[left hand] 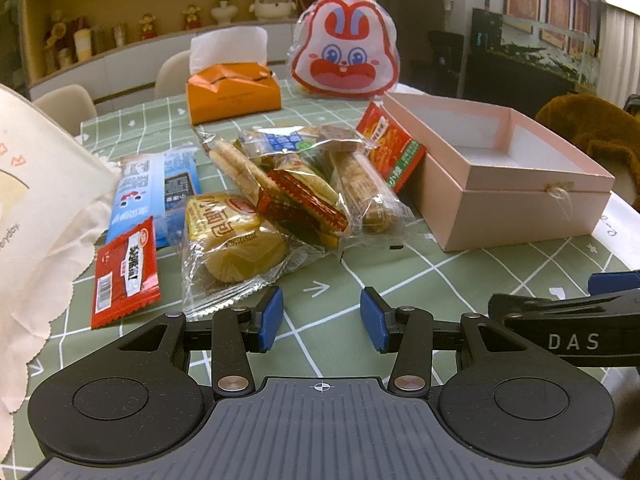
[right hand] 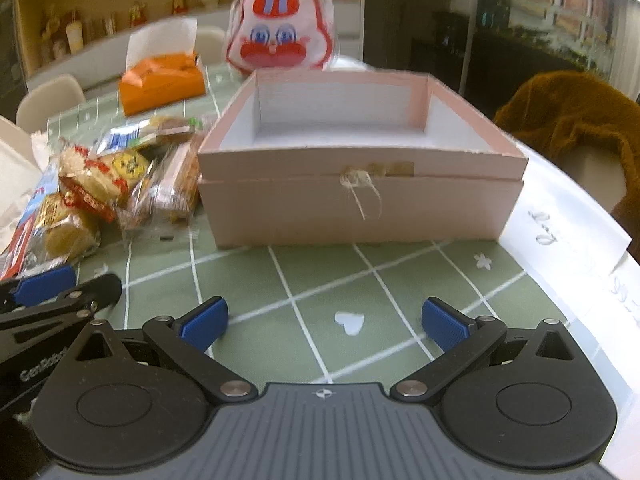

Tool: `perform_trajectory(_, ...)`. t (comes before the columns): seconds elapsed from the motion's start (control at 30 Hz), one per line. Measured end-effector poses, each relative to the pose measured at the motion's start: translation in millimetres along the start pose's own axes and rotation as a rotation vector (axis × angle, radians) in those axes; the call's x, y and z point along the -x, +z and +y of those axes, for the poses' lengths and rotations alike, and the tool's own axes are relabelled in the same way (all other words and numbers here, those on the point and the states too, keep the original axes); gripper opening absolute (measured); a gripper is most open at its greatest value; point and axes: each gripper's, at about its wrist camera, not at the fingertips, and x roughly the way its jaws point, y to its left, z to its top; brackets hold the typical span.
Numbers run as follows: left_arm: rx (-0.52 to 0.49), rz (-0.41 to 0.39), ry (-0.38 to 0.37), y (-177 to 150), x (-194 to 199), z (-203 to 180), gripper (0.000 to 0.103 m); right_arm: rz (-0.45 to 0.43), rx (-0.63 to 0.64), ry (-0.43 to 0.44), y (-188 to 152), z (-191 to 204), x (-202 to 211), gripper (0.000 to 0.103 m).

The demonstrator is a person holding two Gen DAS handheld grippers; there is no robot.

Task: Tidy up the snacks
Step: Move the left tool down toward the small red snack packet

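A pile of wrapped snacks lies on the green checked tablecloth: a yellow bread pack, a red sachet, a blue-white pack, biscuit packs and a red-green pack. The pile also shows in the right wrist view. An open, empty pink box stands right of the pile. My left gripper is open and empty, just in front of the bread pack. My right gripper is open and empty, in front of the box.
An orange tissue box and a rabbit-face bag stand at the back. A white cloth bag lies at the left. White paper lies near the table's right edge. A brown plush sits beyond it.
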Motion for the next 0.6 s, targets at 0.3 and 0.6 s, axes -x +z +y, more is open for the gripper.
perform_trajectory(0.3,0.098,0.069,-0.182,27.9,23.3,31.2,0.03,0.068,0.01,0.024,6.8,2.5,-0.6,0.103)
perform_trajectory(0.6,0.151,0.105,0.006,133.1,15.3,124.2,0.03,-0.062,-0.074,0.011,86.6,42.1,39.6,0.103)
